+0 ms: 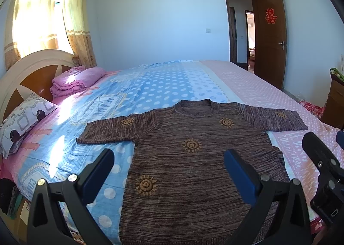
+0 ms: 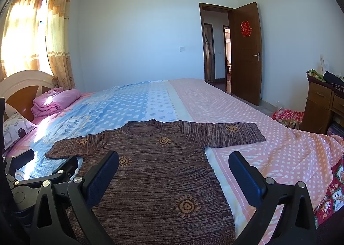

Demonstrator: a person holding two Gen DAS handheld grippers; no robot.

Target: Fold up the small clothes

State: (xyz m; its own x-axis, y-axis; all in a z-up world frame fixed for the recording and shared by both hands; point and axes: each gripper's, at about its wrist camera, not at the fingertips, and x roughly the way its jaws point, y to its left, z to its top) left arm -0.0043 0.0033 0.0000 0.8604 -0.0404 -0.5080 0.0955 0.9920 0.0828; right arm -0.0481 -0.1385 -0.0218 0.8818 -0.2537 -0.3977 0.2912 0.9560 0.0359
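Observation:
A small brown knitted sweater (image 1: 193, 159) with orange sun motifs lies flat and spread out on the bed, neck away from me, both sleeves stretched to the sides. It also shows in the right wrist view (image 2: 154, 172). My left gripper (image 1: 169, 159) is open and empty, hovering over the sweater's lower body. My right gripper (image 2: 174, 165) is open and empty above the sweater's lower right part. The right gripper's body shows at the right edge of the left wrist view (image 1: 322, 165).
The bed (image 1: 268, 94) has a blue dotted sheet and a pink dotted cover. Folded pink bedding (image 1: 75, 79) and a pillow (image 1: 23, 122) lie by the headboard at the left. A wooden dresser (image 2: 322, 105) stands at the right, near an open door (image 2: 245, 51).

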